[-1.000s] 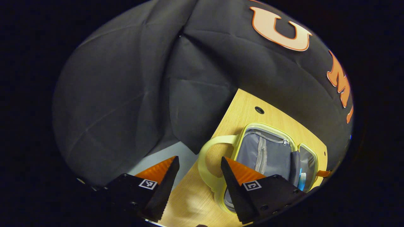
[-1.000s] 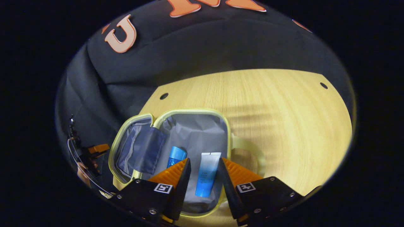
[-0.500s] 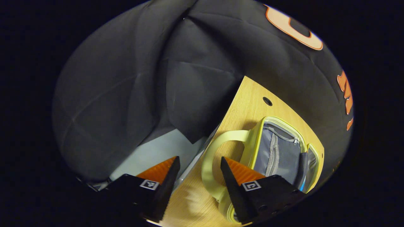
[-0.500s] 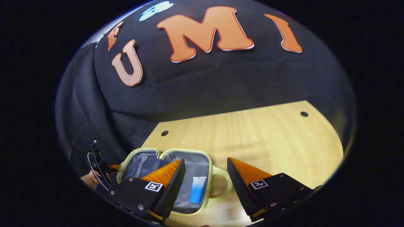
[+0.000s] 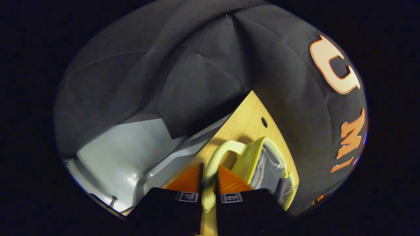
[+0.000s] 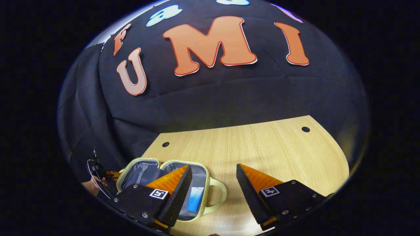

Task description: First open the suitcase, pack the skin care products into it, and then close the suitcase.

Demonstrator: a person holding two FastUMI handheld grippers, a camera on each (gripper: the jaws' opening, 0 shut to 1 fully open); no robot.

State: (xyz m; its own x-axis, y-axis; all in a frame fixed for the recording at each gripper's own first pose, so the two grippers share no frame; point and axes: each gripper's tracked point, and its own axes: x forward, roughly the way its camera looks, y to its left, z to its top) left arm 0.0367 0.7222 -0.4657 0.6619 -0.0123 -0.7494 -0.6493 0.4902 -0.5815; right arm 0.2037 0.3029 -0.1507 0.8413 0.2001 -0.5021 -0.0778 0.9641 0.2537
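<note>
A small yellow-trimmed suitcase (image 6: 157,165) with grey lining lies open on the wooden table (image 6: 262,147). A blue and white tube (image 6: 194,199) lies in its right half. In the left gripper view my left gripper (image 5: 207,175) is shut on the pale yellow handle (image 5: 223,147) of the suitcase's lid half (image 5: 262,160), which stands tilted up. My right gripper (image 6: 213,170) hangs open above the table, just right of the suitcase, with nothing between its fingers. The other handle (image 6: 219,193) lies flat below it.
The table's left edge (image 5: 213,131) drops to a pale grey floor (image 5: 124,147). Small dark holes (image 6: 305,129) mark the tabletop near the back. A hand with the other gripper (image 6: 98,170) shows at the far left in the right gripper view.
My left gripper has closed on the lid's handle and the lid half has tipped up. My right gripper has drawn back and up from the tube, away from the suitcase.
</note>
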